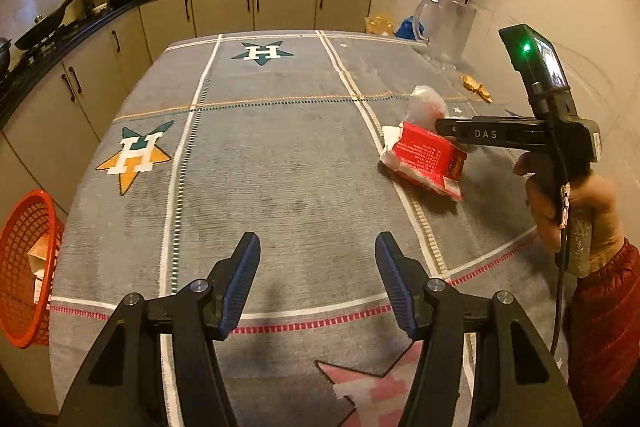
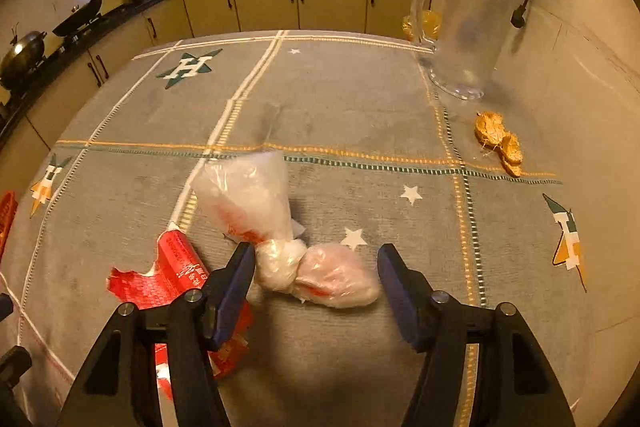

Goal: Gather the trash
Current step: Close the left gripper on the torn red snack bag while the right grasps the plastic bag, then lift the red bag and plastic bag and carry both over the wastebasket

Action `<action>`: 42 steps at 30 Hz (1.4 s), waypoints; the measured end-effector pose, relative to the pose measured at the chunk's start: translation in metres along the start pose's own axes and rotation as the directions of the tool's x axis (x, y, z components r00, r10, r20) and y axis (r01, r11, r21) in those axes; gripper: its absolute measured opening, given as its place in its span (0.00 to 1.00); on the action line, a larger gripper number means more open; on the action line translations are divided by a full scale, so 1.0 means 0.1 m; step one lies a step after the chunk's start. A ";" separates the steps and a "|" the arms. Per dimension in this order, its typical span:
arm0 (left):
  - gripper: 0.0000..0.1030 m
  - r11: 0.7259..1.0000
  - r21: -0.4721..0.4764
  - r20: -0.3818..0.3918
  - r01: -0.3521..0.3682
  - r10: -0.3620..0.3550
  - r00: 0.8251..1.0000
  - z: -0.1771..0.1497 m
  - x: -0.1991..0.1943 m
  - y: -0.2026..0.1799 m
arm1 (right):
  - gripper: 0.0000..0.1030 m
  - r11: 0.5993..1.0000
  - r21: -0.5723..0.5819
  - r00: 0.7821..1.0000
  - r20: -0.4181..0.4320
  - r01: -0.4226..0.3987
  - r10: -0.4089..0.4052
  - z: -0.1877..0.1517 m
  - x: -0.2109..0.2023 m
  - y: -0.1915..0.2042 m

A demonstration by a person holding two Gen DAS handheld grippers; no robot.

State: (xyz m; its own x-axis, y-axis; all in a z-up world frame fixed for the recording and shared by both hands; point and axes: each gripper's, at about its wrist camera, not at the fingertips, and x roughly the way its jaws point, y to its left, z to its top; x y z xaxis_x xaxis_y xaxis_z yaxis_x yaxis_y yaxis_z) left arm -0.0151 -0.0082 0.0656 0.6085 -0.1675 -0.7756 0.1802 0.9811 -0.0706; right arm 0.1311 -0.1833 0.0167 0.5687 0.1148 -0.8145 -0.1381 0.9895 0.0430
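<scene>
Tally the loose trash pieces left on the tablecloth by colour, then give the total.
Red, torn packet: 1
Clear, knotted plastic bag: 1
Golden-brown, peel scraps: 1 cluster
Total: 3

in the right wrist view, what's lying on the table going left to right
red wrapper → knotted clear plastic bag, lying between the open fingers of the right hand-held gripper → brown peel scraps; the clear glass pitcher stands farther back, toward the right.
</scene>
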 end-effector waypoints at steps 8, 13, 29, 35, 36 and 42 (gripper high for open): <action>0.57 1.000 -0.023 -0.025 0.002 -0.003 1.000 0.00 0.11 0.05 | 0.60 0.988 0.011 0.986 -0.070 -0.152 0.153 -0.11 -0.02 0.22; 0.58 0.998 -0.056 -0.029 0.010 -0.012 1.000 0.03 0.10 0.11 | 0.60 0.909 0.033 0.900 -0.128 -0.416 0.417 -0.23 -0.10 0.46; 0.32 0.990 -0.119 -0.130 0.075 -0.090 0.987 0.01 0.52 -0.03 | 0.60 0.915 0.081 0.918 0.012 -0.396 0.397 -0.19 -0.41 0.20; 0.10 0.988 -0.129 -0.099 0.085 -0.098 0.990 0.01 0.55 -0.05 | 0.60 0.921 0.062 0.923 0.022 -0.386 0.385 -0.21 -0.43 0.26; 0.09 0.991 -0.119 -0.082 0.069 -0.079 0.993 0.01 0.52 -0.06 | 0.60 0.925 0.054 0.927 0.027 -0.375 0.375 -0.22 -0.45 0.29; 0.04 0.994 -0.075 0.060 -0.076 0.080 0.995 -0.02 0.16 0.01 | 0.60 0.951 -0.009 0.949 0.069 -0.308 0.308 -0.25 -0.53 0.48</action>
State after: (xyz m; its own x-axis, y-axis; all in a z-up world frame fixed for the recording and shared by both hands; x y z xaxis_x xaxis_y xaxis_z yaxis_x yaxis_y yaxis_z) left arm -0.0065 -0.0095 0.0518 0.6665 -0.0936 -0.7396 0.0753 0.9955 -0.0581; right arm 0.0740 -0.1443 0.0471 0.5534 0.4197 -0.7195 -0.3142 0.9051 0.2863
